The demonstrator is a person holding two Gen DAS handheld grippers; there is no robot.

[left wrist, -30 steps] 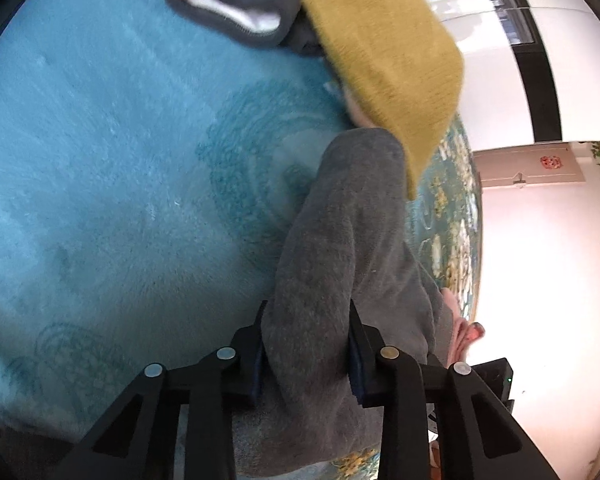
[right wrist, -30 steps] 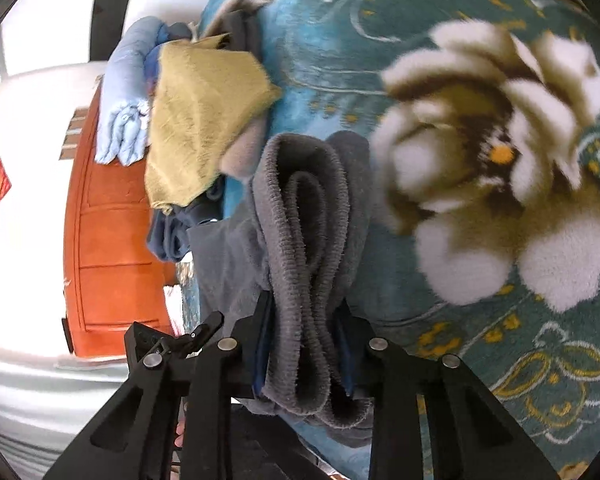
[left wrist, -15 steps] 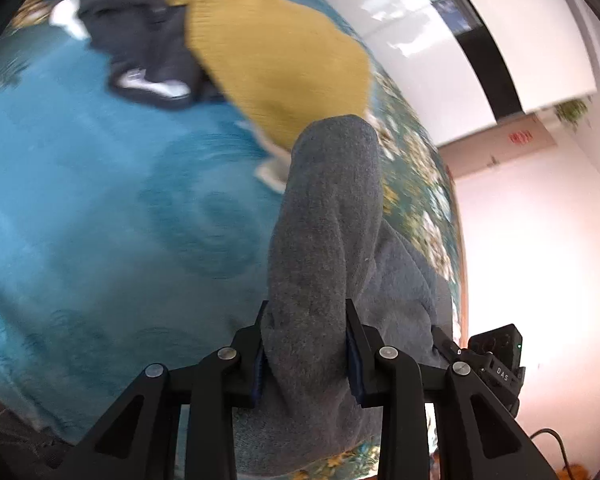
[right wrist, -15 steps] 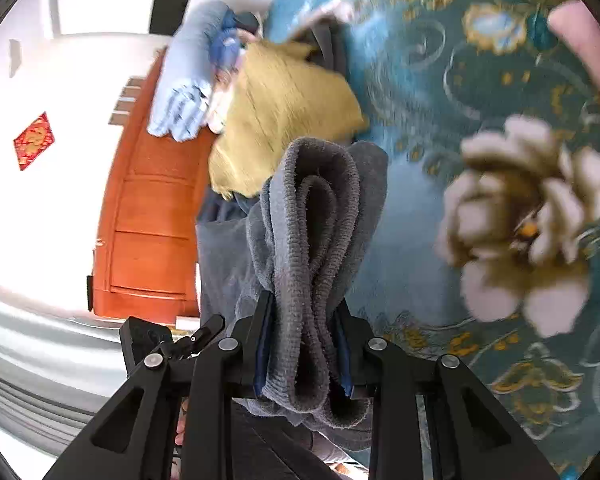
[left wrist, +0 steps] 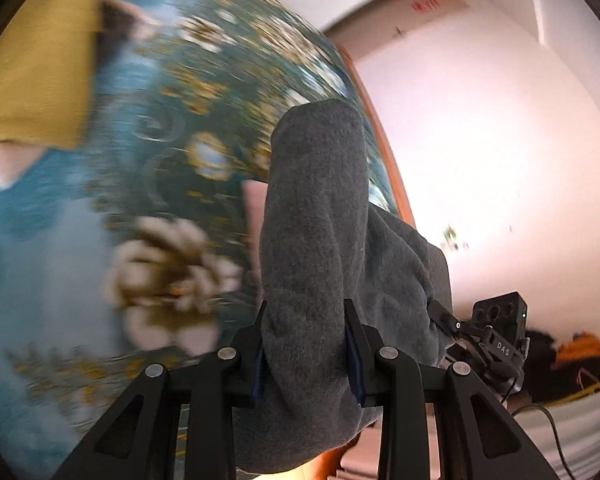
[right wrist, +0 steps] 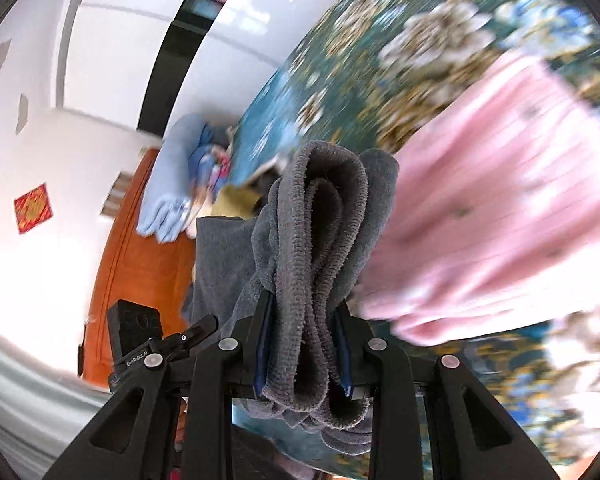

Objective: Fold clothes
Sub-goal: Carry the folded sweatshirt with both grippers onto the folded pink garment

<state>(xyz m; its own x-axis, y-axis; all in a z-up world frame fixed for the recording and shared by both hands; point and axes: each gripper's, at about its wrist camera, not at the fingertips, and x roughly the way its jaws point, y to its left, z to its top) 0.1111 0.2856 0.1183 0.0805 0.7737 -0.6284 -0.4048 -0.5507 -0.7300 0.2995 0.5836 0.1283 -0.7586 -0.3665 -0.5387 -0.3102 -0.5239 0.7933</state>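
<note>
A grey fleece garment hangs folded between both grippers, lifted off the teal flowered bedspread. My left gripper is shut on one thick fold of it. My right gripper is shut on the bunched, layered edge of the same garment. The right gripper's body shows low right in the left wrist view, and the left gripper's body shows low left in the right wrist view. Both views are motion-blurred.
A mustard garment lies upper left on the bed. A pink folded garment lies on the bedspread right of the grey cloth. Light blue clothes pile near an orange wooden bed frame. White walls stand behind.
Both grippers have swung with the grey garment across the bed, from the plain teal area and mustard pile toward the flowered part; the pink garment has come into the right wrist view.
</note>
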